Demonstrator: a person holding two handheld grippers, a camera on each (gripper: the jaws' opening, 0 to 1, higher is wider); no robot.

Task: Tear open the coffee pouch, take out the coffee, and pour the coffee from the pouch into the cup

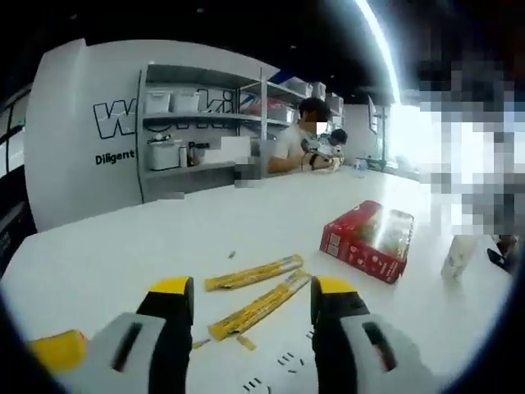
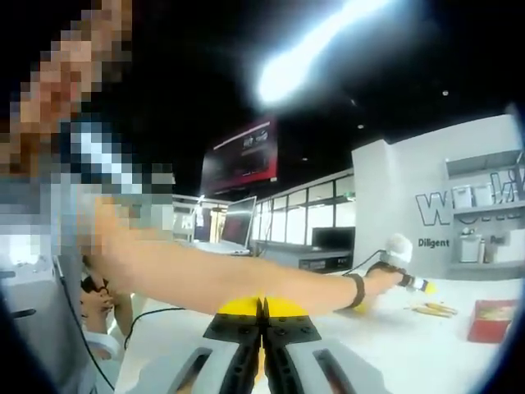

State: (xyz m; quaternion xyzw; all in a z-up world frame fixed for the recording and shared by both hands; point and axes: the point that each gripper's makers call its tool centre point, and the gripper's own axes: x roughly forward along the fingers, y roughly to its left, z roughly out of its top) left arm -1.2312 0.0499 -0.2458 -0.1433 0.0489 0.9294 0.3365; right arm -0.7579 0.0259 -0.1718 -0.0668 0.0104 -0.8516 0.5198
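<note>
Hovering released, the left tool (image 1: 250,300) frames two yellow coffee pouches (image 1: 256,310) lying low centre on the white surface (image 1: 123,246), apparently unopened. Right tool (image 2: 262,316) sits clenched empty at bottom centre. Tearing and pouring remain, I judge.

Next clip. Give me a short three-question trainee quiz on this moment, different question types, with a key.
1. True or false: the left gripper holds a coffee stick.
2. Multiple choice: where does the red box lie relative to the two sticks in the left gripper view? A) on top of them B) to their right, apart from them C) between the jaws
3. Fill in: in the right gripper view, the right gripper has its jaws ____.

Key
1. False: its jaws stand open, and the near stick lies on the table between and beyond the tips; the other stick lies beside it.
2. B
3. Shut, with nothing seen between them.
</note>
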